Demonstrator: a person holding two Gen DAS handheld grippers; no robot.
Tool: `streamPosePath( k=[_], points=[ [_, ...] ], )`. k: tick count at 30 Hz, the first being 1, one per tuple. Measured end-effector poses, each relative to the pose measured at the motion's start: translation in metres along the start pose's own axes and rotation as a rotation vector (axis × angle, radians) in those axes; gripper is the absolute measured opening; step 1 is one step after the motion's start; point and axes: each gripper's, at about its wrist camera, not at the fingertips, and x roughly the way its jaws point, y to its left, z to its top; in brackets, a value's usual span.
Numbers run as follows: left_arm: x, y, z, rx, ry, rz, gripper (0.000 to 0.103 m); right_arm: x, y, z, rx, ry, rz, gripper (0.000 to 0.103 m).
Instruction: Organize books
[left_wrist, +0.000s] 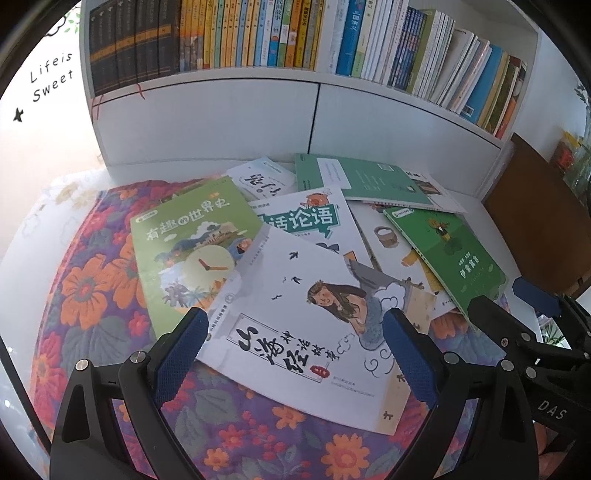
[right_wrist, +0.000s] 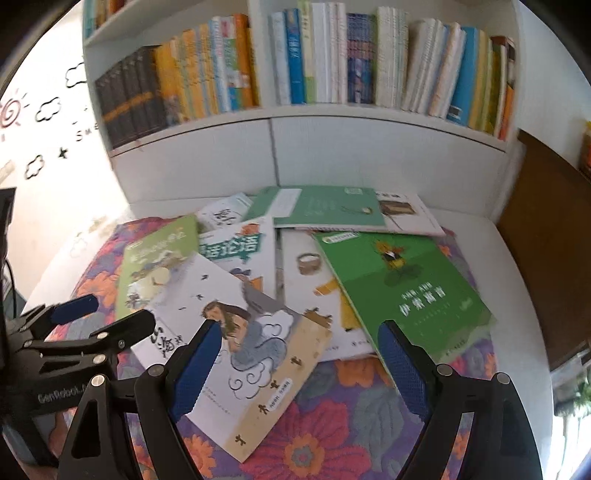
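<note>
On the flowered cloth (left_wrist: 92, 295) below the white bookshelf (left_wrist: 221, 110), loose books lay scattered flat and overlapping. Farthest left was the light green book (left_wrist: 184, 236), its long axis running from the near edge up toward the shelf, leaning slightly right. Overlapping its right side lay the white book with the seated figure (left_wrist: 295, 314), turned diagonally, its title end toward the near left. The left gripper (left_wrist: 295, 354) hovered over this book with fingers spread wide, holding nothing. Further right, the dark green book (right_wrist: 402, 288) slanted from upper left to lower right over a white picture book (right_wrist: 306, 280). The right gripper (right_wrist: 299, 365) hung there, jaws wide and empty.
</note>
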Motion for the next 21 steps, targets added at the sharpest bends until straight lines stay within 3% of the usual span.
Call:
streamPosePath(
  k=[7, 10, 14, 18, 21],
  points=[
    [-0.003, 0.001, 0.001, -0.018, 0.047, -0.053, 0.095, 0.005, -0.004, 0.001, 0.009, 0.035, -0.006, 0.085],
    [-0.020, 0.003, -0.002, -0.057, 0.062, -0.147, 0.095, -0.006, -0.005, 0.002, 0.013, 0.030, 0.016, 0.085],
    [-0.053, 0.004, -0.020, -0.044, 0.045, -0.182, 0.095, -0.026, 0.002, -0.001, -0.020, 0.026, 0.036, 0.092],
    [-0.060, 0.014, -0.047, -0.010, 0.048, -0.107, 0.099, -0.035, 0.021, -0.023, -0.144, 0.045, 0.137, 0.103],
    [-0.039, 0.032, -0.062, -0.066, 0.098, -0.068, 0.099, -0.022, 0.029, -0.041, -0.244, 0.033, 0.081, 0.103]
  ],
)
